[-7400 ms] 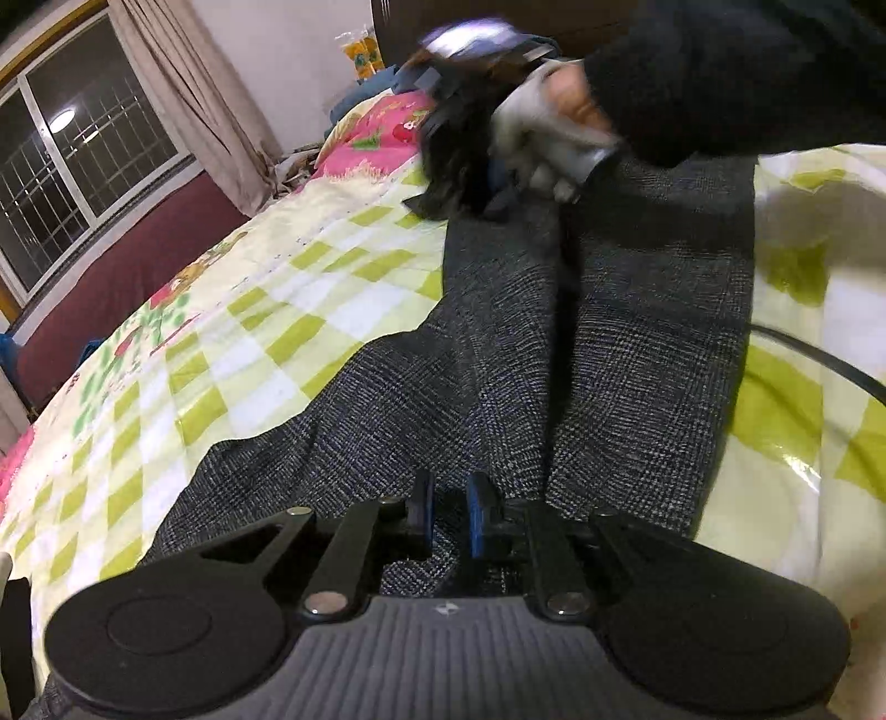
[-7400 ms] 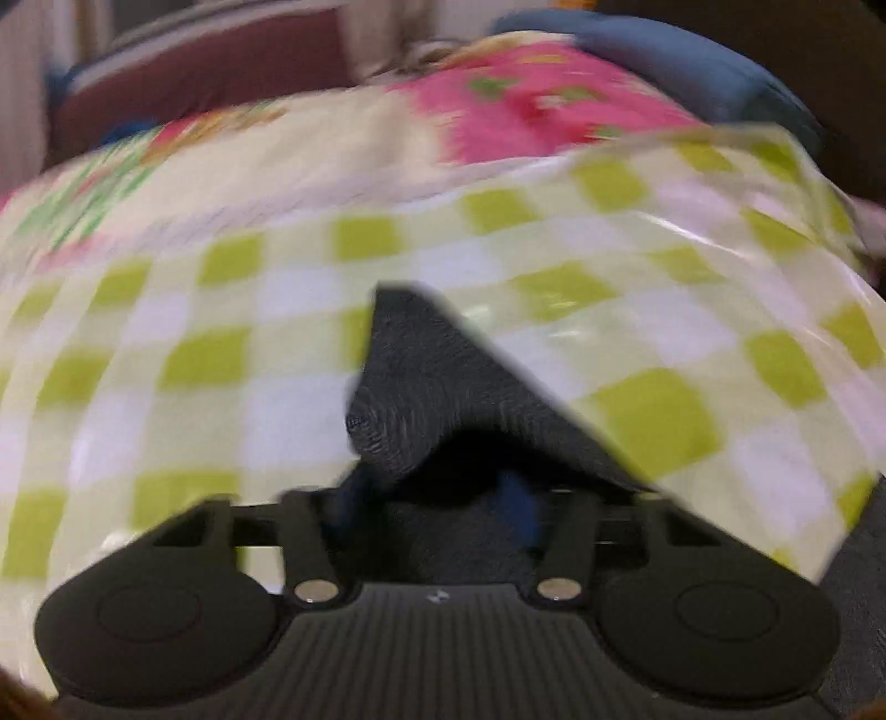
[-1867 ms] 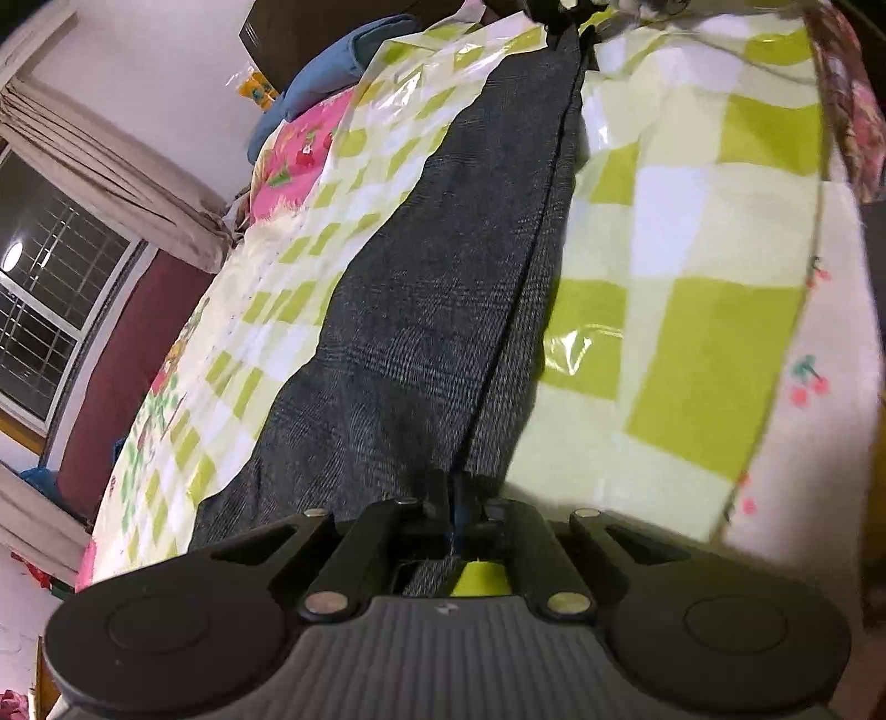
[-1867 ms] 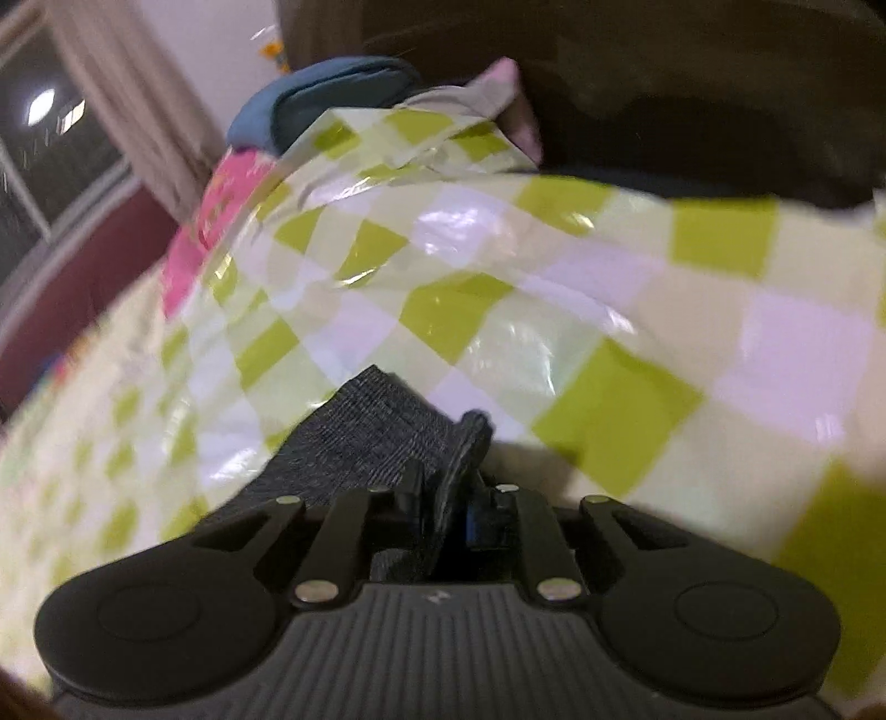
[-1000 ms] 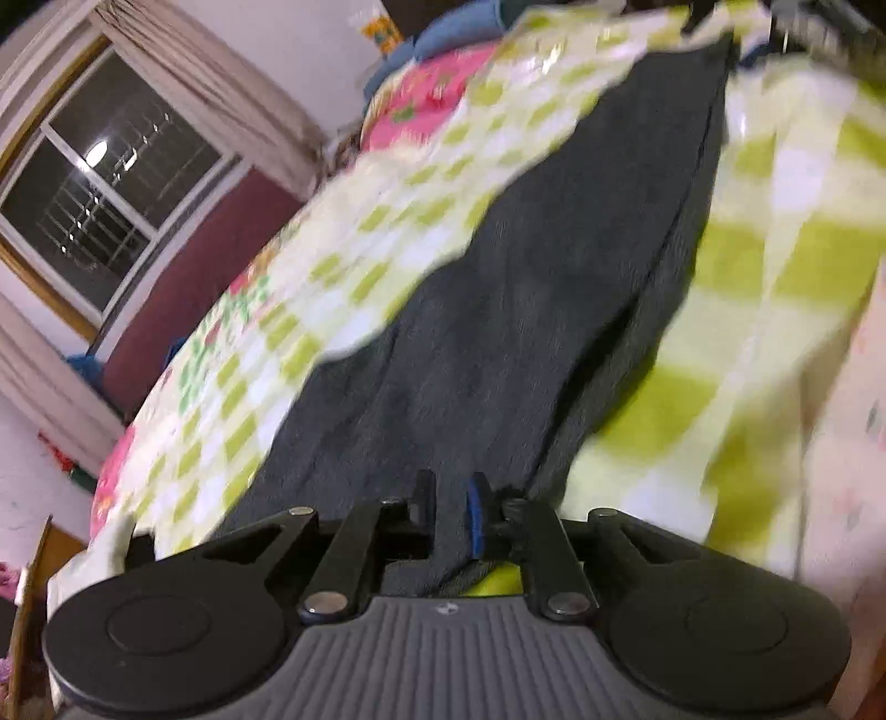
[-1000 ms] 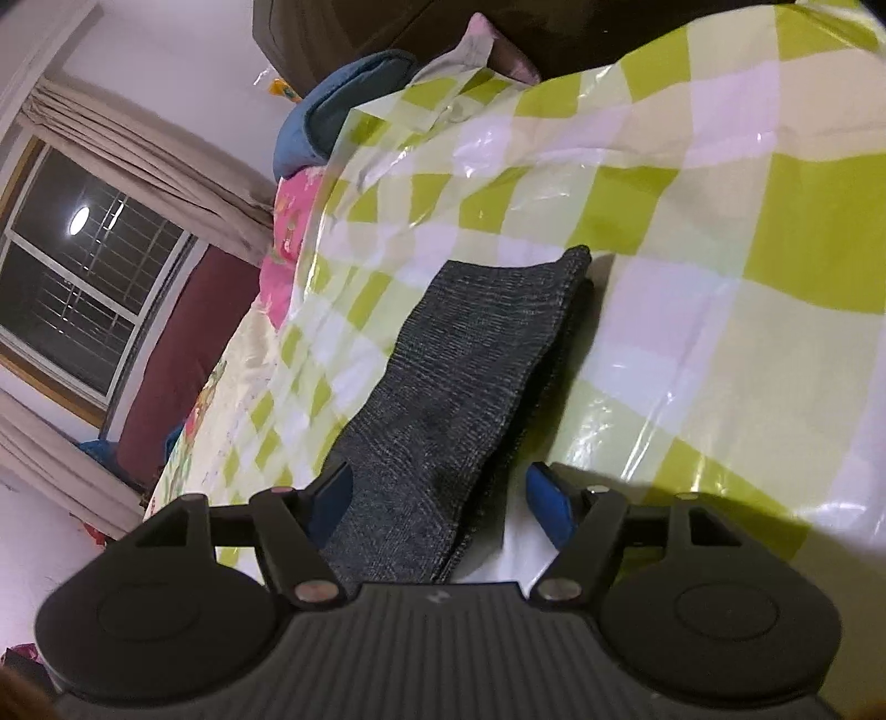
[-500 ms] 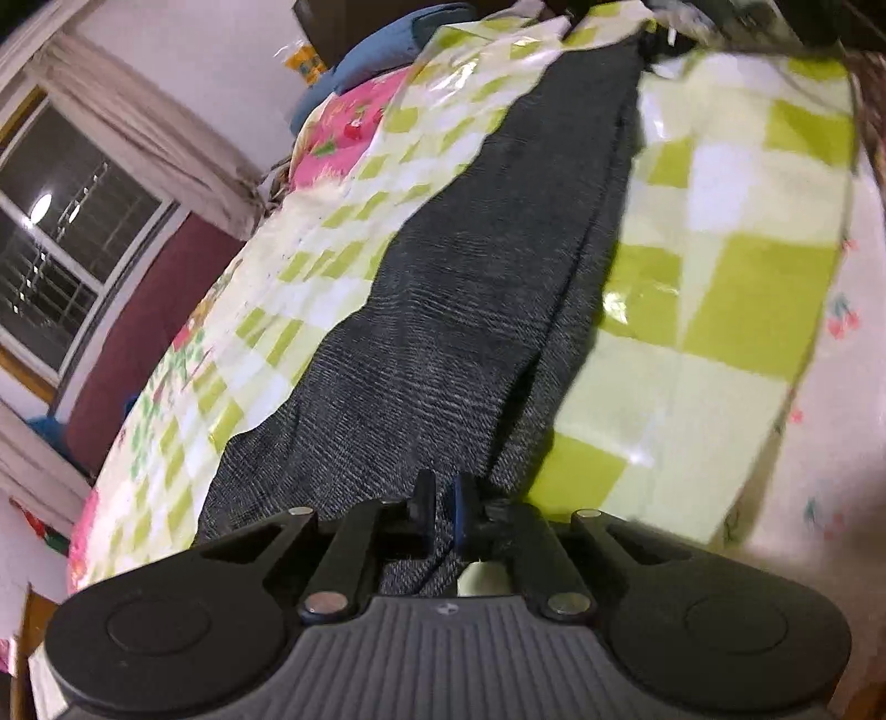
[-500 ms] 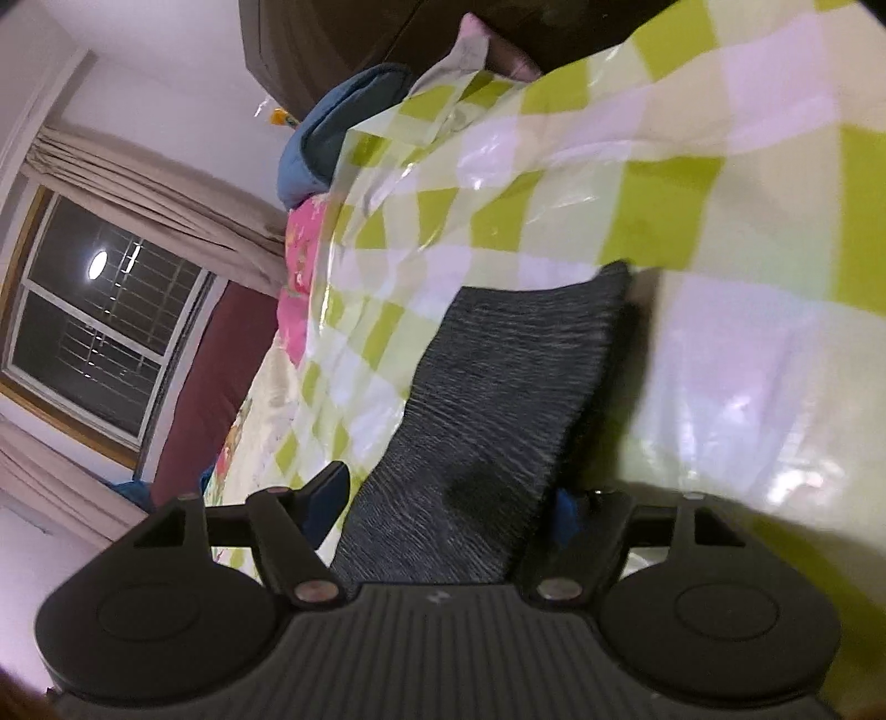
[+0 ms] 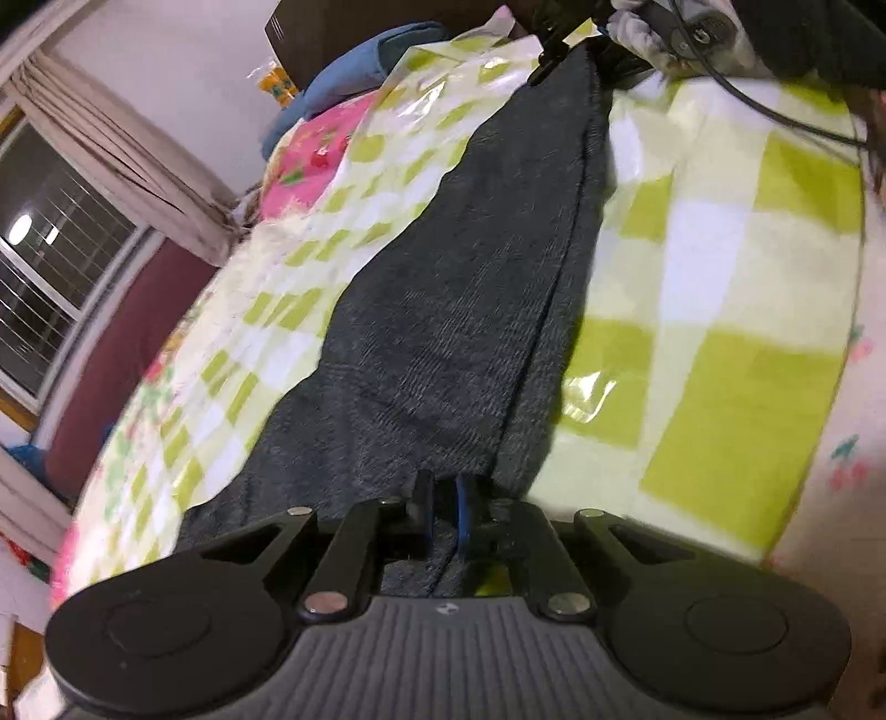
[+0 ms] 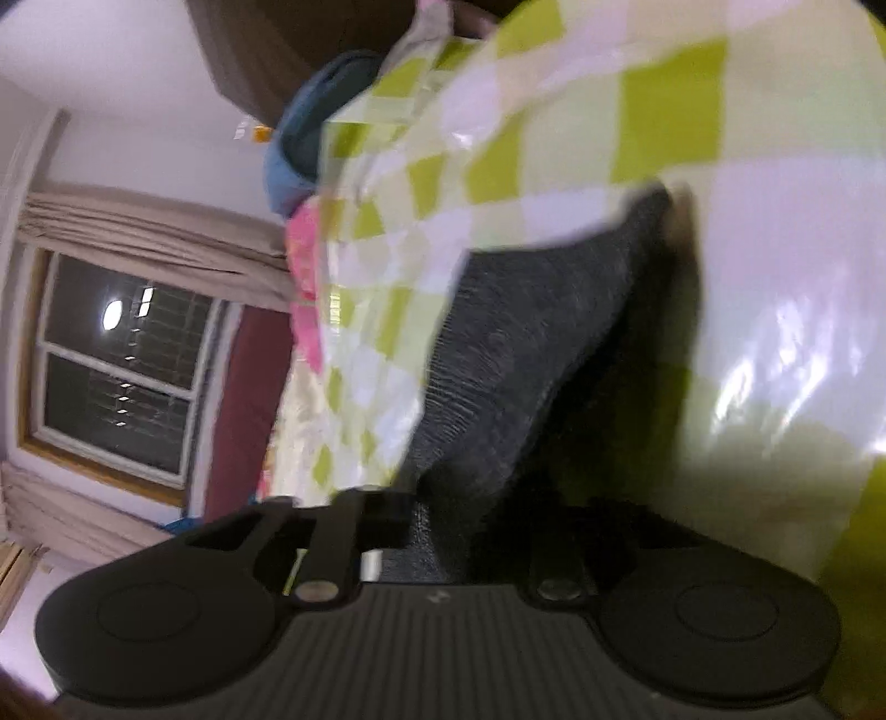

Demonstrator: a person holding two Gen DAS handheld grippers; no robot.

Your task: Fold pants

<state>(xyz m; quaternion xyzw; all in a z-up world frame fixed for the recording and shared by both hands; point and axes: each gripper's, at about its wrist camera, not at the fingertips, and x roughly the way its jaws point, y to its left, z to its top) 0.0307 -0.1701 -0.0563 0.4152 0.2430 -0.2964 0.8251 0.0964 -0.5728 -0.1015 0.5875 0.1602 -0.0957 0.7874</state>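
Note:
Dark grey pants (image 9: 459,310) lie folded lengthwise in a long strip on the checkered bed cover (image 9: 720,277). In the left wrist view my left gripper (image 9: 446,509) is shut on their near end, with cloth pinched between the pads. At the strip's far end, top of that view, a gloved hand (image 9: 648,27) holds my right gripper (image 9: 554,61) against the cloth. In the right wrist view the pants' leg end (image 10: 526,343) runs into my right gripper (image 10: 448,531), which is shut on it. Its right finger is lost in shadow.
The green-and-white cover is glossy plastic over a flowered bedspread. A blue pillow (image 9: 354,72) and a pink one (image 9: 310,160) lie at the head, below a dark headboard. A window (image 9: 44,277) with curtains is at left. A black cable (image 9: 786,116) crosses the cover at right.
My right gripper's jaws, wide around the leg end a second ago, have shut on the cloth and the wrist has rolled. My left gripper kept its grip and shifted along the bed.

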